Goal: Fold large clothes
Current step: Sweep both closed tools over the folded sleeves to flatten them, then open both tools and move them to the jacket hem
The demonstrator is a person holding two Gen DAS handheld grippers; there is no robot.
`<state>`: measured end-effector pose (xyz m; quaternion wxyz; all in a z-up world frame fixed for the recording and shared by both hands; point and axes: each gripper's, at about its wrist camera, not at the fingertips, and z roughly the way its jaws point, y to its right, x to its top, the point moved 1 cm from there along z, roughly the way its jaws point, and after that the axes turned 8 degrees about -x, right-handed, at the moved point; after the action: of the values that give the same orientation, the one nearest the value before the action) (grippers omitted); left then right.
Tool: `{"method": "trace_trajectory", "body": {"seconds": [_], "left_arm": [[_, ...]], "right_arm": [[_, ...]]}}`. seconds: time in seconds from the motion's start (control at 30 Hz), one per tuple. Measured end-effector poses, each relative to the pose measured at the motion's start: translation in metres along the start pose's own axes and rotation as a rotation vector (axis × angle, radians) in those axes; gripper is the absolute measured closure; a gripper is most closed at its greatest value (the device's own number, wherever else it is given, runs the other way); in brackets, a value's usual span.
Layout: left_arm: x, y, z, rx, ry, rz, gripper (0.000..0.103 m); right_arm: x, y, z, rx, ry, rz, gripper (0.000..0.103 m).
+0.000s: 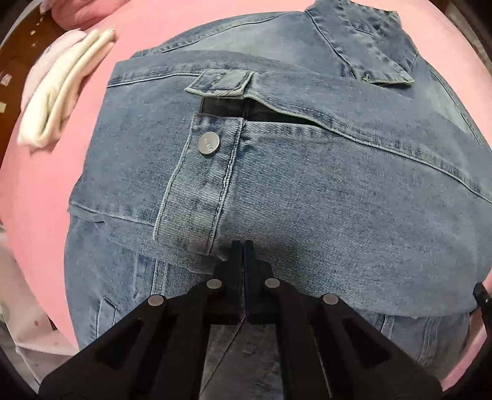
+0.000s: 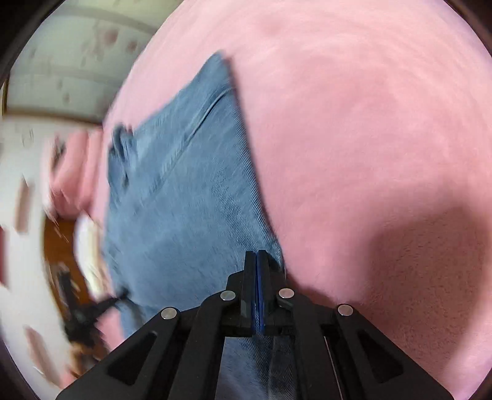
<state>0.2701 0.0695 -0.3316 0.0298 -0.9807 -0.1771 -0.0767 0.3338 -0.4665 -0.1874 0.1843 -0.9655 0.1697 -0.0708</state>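
Note:
A blue denim jacket (image 1: 307,184) lies on a pink blanket (image 1: 40,184), with a cuffed sleeve and its metal button (image 1: 209,143) folded across it and the collar (image 1: 369,46) at the far end. My left gripper (image 1: 244,246) is shut on the near edge of the folded denim layer, pointing steeply down. In the blurred right wrist view, my right gripper (image 2: 256,255) is shut on the near right corner of the denim jacket (image 2: 184,200); a strip of blue cloth shows between its fingers (image 2: 267,267). The cloth runs on beneath both grippers.
A folded white cloth (image 1: 61,92) lies on the blanket at the far left, beside a pale pink garment (image 1: 77,15). Brown floor (image 1: 18,52) shows past the blanket's left edge. Bare pink blanket (image 2: 369,138) spreads to the right of the jacket.

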Motion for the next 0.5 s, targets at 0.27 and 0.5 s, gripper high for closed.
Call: {"method": "trace_trajectory", "body": {"seconds": [0.27,0.5], "left_arm": [[-0.018,-0.009,-0.015,-0.083,-0.015,-0.103,0.101],[-0.064,-0.001,-0.018,-0.034,-0.074,0.081,0.030]], "right_arm": [[-0.017,-0.067,0.005,-0.153,0.096,-0.002,0.067],[-0.073,-0.147,0.001,-0.265,0.151,-0.217,0.020]]}}
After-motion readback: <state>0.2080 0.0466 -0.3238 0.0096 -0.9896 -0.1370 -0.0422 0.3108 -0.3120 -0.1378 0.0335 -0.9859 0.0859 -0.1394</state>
